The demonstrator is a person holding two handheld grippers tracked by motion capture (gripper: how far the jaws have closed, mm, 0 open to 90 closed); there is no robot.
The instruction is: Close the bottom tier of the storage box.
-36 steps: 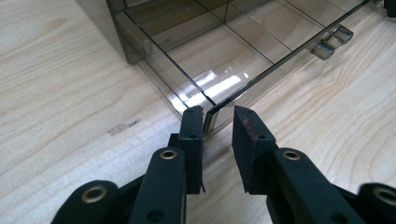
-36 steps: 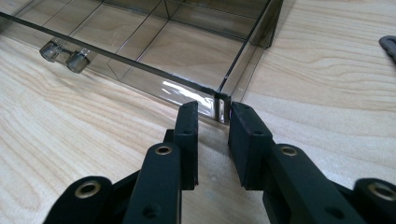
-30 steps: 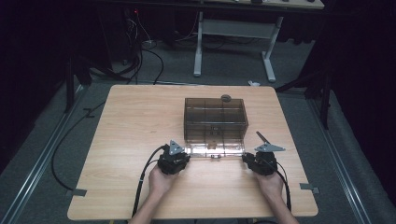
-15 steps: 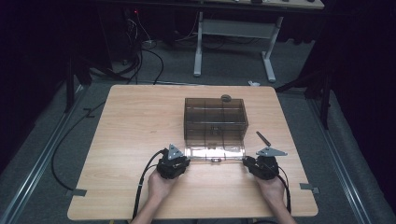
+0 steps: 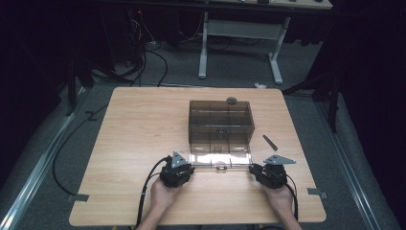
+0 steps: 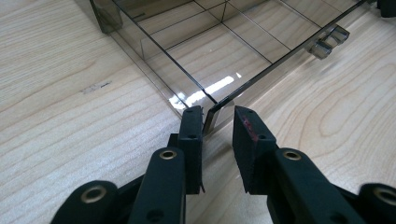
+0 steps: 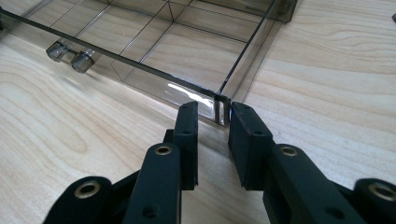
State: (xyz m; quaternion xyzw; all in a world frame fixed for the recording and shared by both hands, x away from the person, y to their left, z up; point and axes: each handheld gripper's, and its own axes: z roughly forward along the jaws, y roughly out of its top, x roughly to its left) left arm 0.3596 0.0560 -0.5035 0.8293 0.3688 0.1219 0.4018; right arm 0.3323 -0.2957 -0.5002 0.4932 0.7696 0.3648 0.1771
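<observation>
Bracketing the two near corners of the clear lid [image 5: 210,159], the left tool [image 6: 217,119] and right tool [image 7: 212,114] each stand with jaws apart, a corner lip between them but not clamped. Nothing has shifted over the last second: both hands keep their place, and the lid lies folded out flat on the desk [image 5: 134,124], in front of the smoky compartment box [image 5: 220,122]. The pause probably marks alignment before gripping; lifting the lid shut remains undone.
</observation>
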